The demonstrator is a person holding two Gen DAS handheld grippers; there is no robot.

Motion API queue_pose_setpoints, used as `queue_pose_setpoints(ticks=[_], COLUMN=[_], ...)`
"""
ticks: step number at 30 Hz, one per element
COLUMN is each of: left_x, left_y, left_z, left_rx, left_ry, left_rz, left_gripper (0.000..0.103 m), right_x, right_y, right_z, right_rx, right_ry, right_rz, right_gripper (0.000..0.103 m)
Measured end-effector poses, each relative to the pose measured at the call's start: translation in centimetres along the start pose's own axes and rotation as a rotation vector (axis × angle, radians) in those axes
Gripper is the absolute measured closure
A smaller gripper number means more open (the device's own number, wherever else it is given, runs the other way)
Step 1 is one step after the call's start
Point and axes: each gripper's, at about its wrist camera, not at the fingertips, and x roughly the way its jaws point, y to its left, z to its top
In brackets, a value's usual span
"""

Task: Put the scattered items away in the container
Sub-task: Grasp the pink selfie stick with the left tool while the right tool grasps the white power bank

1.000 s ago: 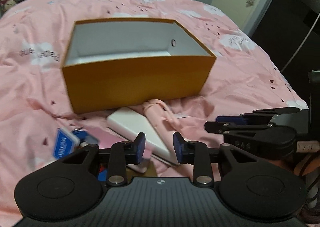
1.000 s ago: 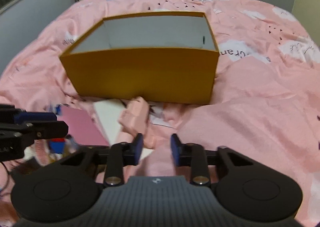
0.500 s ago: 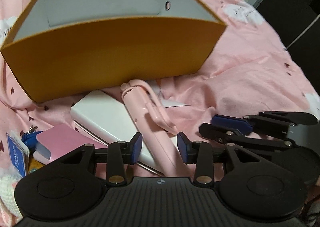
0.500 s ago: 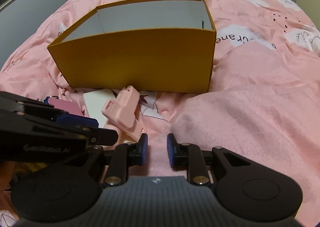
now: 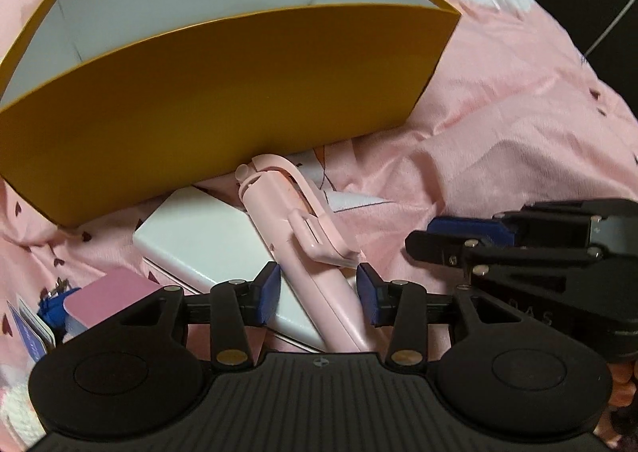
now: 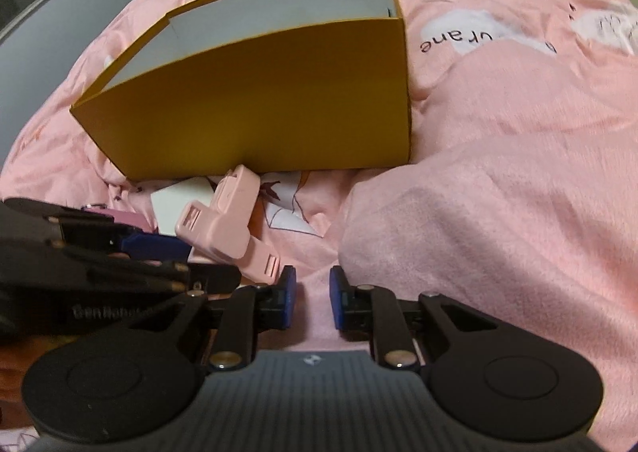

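Over pink selfie stick (image 5: pixel 315 264): left gripper (image 5: pixel 318 294) lower, jaws opening wider.

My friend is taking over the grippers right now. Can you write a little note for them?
Left gripper: jaws opening, straddling the pink selfie stick, not gripping yet.
Right gripper: jaws closing, nothing between them, over the pink blanket.
Orange box: no items visible inside.
White power bank, pink case and blue keyring lie before the box.
Left: everything.
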Motion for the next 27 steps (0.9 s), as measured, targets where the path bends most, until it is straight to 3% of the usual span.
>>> queue_pose_setpoints(ticks=[9, 13, 21, 27], left_x=[1.3, 0.9, 0.7, 1.0], left_y=[-1.0, -1.3, 1.2, 1.4], left_z=[0.7, 0.4, 0.6, 0.0], left_rx=[0.102, 0.133, 0.074, 0.043], left_ry=[0.017, 0.044, 0.093, 0.094], left_rz=[0.061, 0.112, 0.140, 0.116], left_gripper=[0.046, 0.044, 0.040, 0.038], right_x=[0.0, -0.1, -0.2, -0.2], right_y=[-0.6, -0.5, -0.2, -0.3], right_z=[0.1, 0.1, -0.2, -0.4], right_rx=[0.041, 0.042, 0.007, 0.005], right_ry=[0.001, -0.001, -0.015, -0.021], right_rz=[-0.002, 0.004, -0.001, 0.003], right_gripper=[0.089, 0.085, 0.080, 0.079])
